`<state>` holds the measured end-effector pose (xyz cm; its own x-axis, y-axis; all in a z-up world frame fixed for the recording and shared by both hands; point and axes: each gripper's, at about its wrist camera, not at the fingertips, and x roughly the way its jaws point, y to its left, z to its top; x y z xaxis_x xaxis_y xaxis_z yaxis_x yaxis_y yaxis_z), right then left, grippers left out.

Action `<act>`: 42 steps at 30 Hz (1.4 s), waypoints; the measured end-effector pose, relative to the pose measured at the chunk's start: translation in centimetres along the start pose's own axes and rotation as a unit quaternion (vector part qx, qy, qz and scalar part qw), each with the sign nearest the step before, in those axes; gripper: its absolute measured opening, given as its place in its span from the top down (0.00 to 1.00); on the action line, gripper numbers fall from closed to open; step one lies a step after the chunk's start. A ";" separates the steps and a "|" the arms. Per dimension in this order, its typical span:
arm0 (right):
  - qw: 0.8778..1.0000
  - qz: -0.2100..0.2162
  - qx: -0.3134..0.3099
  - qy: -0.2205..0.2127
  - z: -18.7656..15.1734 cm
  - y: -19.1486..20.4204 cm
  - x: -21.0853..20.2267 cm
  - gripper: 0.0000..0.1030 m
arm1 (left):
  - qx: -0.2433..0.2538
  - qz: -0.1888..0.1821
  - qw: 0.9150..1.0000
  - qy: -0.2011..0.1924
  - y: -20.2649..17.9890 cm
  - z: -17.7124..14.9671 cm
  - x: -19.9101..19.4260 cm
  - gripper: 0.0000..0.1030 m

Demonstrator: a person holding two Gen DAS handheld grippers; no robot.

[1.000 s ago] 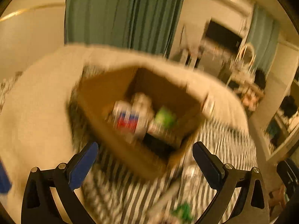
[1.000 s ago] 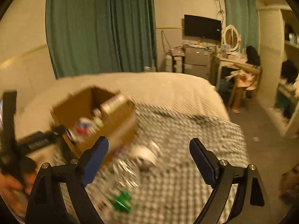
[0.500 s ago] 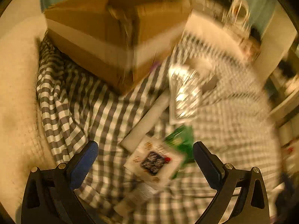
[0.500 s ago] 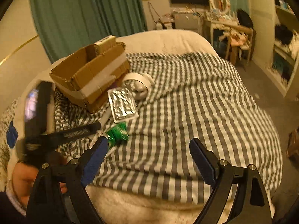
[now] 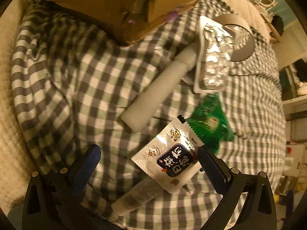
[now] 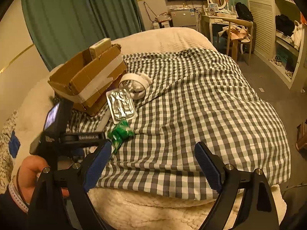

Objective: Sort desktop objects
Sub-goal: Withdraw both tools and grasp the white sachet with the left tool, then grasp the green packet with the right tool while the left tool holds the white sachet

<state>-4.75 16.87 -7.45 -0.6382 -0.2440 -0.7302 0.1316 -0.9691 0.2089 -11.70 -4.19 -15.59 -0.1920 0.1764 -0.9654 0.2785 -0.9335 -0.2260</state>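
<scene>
In the left wrist view the left gripper (image 5: 148,164) fills the bottom of the frame with its fingers (image 5: 87,164) spread wide and nothing between them. Just beyond them, at lower centre, a white snack packet (image 5: 168,163) with a dark label lies on the checked cloth (image 5: 80,80), its right edge touching or just beside the right-hand finger, though contact cannot be told. A grey tube (image 5: 134,199) pokes out from under the packet toward the bottom of the frame. Behind and to the right of the packet a green wrapper (image 5: 211,122) lies partly under it. At mid frame a pale stick-shaped object (image 5: 159,90) runs diagonally up to the right, its far end tucked under a foil blister pack (image 5: 213,57). Beyond the pack, at upper right, lies a roll of tape (image 5: 243,42), and the cardboard box (image 5: 107,5) spans the top of the frame. In the right wrist view the right gripper (image 6: 152,164) sits at the bottom with its fingers (image 6: 208,167) wide apart and empty, over the near edge of the cloth on the bed (image 6: 153,209). At lower left a hand (image 6: 30,174) holds the left gripper's handle. The green wrapper, blister pack, tape and box lie in a line toward upper left of centre.
</scene>
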 end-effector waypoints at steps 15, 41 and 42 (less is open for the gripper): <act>1.000 -0.010 -0.013 0.026 -1.1 1.7 1.7 0.14 | 0.111 0.007 0.994 0.011 -4.2 -3.3 -0.6 0.67; 0.995 0.029 -0.041 0.090 0.0 8.3 12.6 0.14 | 0.087 -0.015 0.980 -0.177 -0.4 0.7 -9.0 0.93; 0.994 0.027 -0.042 0.094 0.1 8.5 13.3 0.14 | 0.083 -0.021 0.981 -0.173 -0.4 0.9 -8.6 0.93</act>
<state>-12.14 5.38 -15.31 -0.4766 -0.2917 -0.8293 0.2294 -0.9519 0.2030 -10.99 -5.64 -7.07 -0.5153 0.1267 -0.8476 0.1126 -0.9704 -0.2135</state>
